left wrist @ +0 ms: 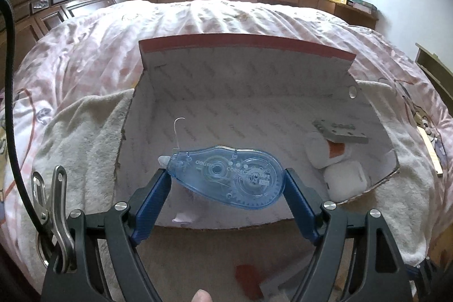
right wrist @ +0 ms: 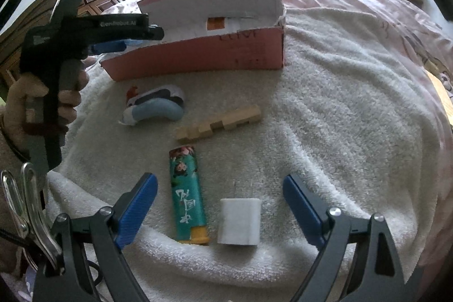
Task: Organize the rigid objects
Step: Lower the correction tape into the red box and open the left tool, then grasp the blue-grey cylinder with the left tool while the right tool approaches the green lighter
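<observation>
Now left gripper [left wrist: 228, 174] pinches blue correction tape [left wrist: 226, 179] end to end between blue pads, holding it over open red box [left wrist: 249, 47]; white items and grey block [left wrist: 339, 132] lie in box's right corner. Right gripper [right wrist: 219, 188] spread wide above white towel [right wrist: 339, 118]; green lighter [right wrist: 187, 194] and white cube [right wrist: 240, 221] lie between its fingers, wooden piece [right wrist: 218, 123] farther ahead.

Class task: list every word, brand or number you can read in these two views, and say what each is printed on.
"deli" and "CORRECTION TAPE": blue tape dispenser; the code beneath is blurred.
"GenRobot.AI": left claw's black body.
White brush characters on the teal lighter: unreadable.
Dark scrawl on the red box: unreadable.
</observation>
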The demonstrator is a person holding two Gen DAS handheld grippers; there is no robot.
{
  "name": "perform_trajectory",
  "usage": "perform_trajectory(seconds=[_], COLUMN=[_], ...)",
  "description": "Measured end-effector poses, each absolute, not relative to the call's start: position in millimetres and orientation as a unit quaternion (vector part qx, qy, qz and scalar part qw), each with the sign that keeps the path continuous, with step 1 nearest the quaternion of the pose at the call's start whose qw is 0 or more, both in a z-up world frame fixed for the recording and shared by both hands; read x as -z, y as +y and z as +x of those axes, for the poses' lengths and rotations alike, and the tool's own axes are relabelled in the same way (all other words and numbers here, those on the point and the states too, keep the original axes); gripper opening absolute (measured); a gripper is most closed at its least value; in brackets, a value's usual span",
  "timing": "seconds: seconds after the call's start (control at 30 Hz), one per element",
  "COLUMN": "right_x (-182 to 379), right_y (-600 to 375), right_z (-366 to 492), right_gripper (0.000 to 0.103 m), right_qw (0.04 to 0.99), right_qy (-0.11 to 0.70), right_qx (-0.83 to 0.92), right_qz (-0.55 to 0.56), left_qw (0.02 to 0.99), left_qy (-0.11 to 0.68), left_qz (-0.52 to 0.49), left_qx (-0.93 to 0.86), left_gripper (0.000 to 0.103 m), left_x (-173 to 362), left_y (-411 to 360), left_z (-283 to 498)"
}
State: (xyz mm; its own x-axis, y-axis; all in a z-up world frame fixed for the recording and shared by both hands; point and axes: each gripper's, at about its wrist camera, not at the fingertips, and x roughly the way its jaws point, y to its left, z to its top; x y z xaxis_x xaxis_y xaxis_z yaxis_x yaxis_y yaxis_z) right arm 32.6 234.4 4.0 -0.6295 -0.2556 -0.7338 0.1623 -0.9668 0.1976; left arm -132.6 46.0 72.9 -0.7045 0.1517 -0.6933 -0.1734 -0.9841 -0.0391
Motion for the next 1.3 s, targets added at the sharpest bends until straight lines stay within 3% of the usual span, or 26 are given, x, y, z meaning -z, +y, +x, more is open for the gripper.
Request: perform_trajectory(seconds=[0.1, 0.83, 1.17, 1.3], right_x=[-3, -4, -5, -7], right_y=[234, 233, 230, 227], right_z=[32, 32, 35, 37], right_gripper=[0.093, 0.093, 0.093, 0.076], right_qw=[0.116, 0.117, 0.116, 0.124], right_qy=[-0.056, -0.054, -0.055, -0.054], right_qx=[0.901, 0.901, 0.904, 0.906], right_qz=[0.415, 0.414, 0.409, 0.402], left_qw=[0.088, 0.106, 0.121, 0.114], left_qy=[0.022, 0.007, 0.003, 0.001], left_qz=[-0.37, -0.354, -0.38, -0.39], left_qx=[-0.925, -0.929, -0.917, -0.914], left_gripper=[0.087, 0.088, 0.088, 0.088], left_x=[-71, -85, -63, -53], left_y=[47, 29, 34, 31], left_z=[-131, -73, -43, -37])
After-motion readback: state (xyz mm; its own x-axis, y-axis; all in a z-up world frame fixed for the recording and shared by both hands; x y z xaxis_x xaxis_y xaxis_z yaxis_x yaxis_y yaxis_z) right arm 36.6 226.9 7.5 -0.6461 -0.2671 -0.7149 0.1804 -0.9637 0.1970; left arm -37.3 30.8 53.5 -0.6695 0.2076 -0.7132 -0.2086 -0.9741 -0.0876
